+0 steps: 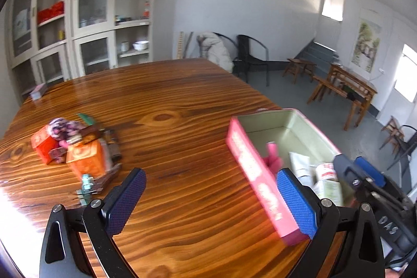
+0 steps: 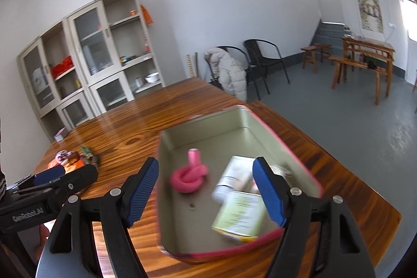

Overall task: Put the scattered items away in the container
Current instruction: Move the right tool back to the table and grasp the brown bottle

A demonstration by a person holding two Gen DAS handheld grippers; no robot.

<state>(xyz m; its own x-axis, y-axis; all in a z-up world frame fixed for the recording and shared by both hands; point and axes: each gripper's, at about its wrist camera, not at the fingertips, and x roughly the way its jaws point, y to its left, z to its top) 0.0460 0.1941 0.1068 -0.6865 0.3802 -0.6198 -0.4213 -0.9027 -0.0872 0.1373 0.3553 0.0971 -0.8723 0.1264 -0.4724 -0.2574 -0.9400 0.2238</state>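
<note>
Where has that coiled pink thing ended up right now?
The coiled pink thing lies inside the pink-rimmed tin, toward its left side in the right wrist view, just left of the white tube.

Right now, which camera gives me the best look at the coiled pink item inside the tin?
The right wrist view: it looks down into the tin, so the whole pink coil shows on the floor, apart from the boxes. In the left wrist view the pink side wall hides most of the coil and blur smears it.
</note>
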